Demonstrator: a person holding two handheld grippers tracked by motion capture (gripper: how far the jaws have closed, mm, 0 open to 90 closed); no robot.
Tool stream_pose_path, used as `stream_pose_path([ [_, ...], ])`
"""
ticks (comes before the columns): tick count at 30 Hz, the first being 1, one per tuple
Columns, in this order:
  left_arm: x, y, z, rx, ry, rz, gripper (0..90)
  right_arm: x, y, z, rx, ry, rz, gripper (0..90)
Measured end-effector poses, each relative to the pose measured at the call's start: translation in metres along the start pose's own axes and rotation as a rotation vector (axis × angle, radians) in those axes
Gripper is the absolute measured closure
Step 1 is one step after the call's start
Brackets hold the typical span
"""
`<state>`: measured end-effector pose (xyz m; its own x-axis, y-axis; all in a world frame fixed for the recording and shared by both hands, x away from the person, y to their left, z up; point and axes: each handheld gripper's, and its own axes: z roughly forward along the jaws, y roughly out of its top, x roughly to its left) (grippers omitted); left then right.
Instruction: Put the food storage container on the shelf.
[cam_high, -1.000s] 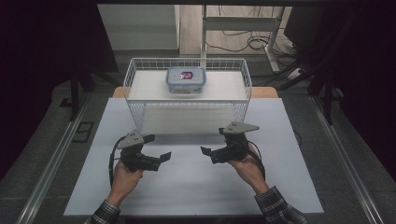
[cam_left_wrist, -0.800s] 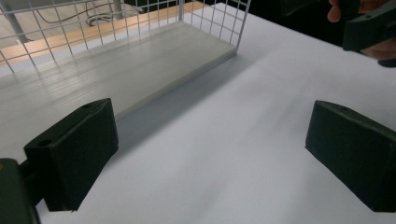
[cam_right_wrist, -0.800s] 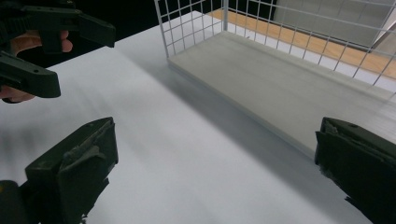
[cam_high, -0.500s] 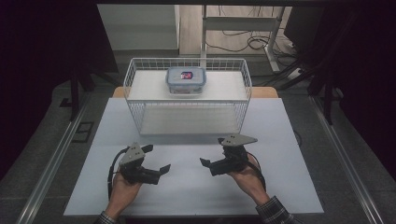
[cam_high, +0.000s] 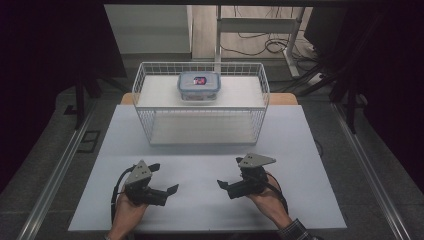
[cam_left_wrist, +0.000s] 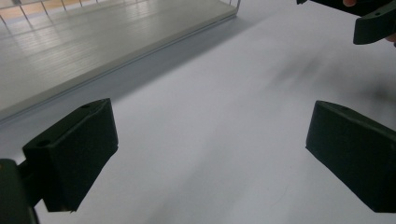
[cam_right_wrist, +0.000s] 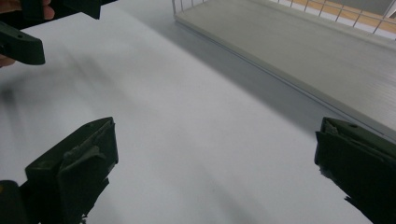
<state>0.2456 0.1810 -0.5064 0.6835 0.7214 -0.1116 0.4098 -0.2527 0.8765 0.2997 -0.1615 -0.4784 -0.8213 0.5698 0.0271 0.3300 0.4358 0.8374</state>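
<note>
We hold the left gripper (cam_high: 161, 176) and the right gripper (cam_high: 228, 173) low over the white bench (cam_high: 300, 150), both in front of the wire basket (cam_high: 200, 131) and well apart from it. Each stands with its jaws spread wide and nothing between them. The lidded food container (cam_high: 199, 86) rests inside the basket, against its far wall. We judge the step to be a resting pose; the next move calls for a reach over the basket's near rim.

L gripper (cam_high: 162, 181) fingers wide apart, empty | R gripper (cam_high: 229, 173) same, facing inward
</note>
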Motion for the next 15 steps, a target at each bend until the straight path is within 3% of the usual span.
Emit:
stream_pose_path([
  [15, 0.001, -0.013, -0.012, 0.038, 0.033, 0.006, 1.9, 0.001, -0.017, -0.012, 0.021, -0.024, -0.006, 0.0],
])
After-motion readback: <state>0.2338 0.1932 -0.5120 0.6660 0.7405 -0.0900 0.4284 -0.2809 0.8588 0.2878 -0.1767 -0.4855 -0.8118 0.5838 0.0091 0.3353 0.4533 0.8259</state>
